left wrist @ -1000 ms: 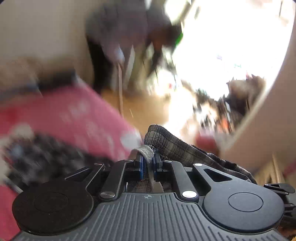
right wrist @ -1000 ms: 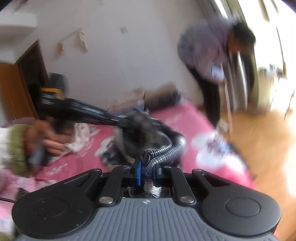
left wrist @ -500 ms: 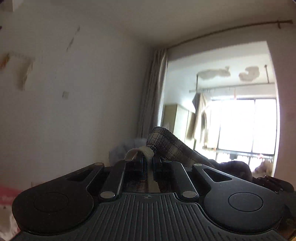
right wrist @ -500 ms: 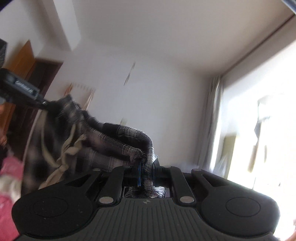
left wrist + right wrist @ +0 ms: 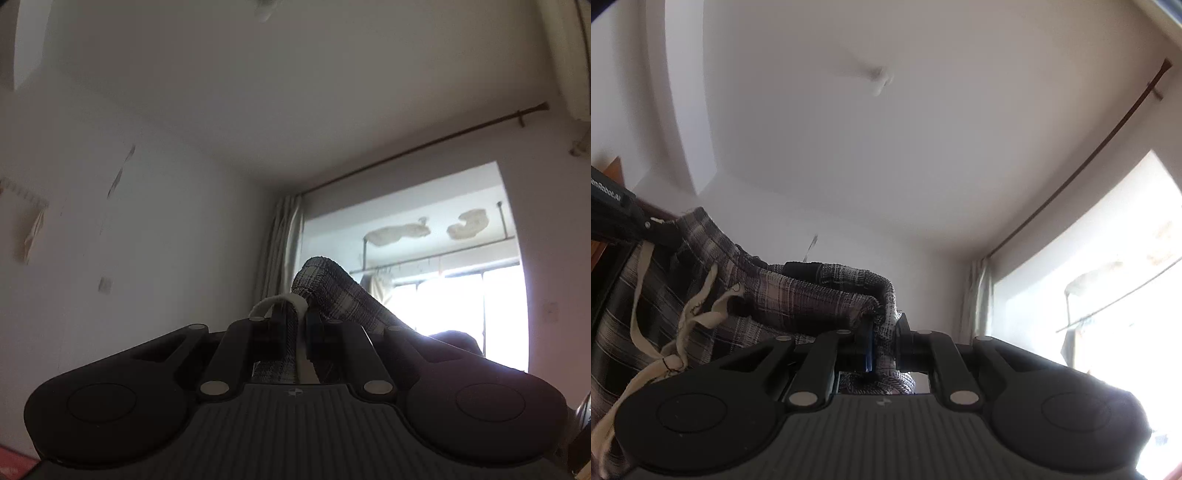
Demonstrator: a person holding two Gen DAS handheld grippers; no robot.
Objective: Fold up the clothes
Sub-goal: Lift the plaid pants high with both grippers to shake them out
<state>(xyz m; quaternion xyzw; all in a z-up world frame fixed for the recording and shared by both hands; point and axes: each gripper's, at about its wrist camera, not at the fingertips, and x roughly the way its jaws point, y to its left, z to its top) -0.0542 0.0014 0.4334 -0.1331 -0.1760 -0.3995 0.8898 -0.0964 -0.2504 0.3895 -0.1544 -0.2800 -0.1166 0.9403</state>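
Plaid trousers pinched in both hand-held grippers.

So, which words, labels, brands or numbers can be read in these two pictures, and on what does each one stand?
White lettering on the left gripper, seen at the left edge of the right wrist view: too small and blurred to read.
Small pale mark on each gripper's ribbed body, one on the right gripper: a logo shape, no letters.
Plaid garment, walls, ceiling: no text visible.
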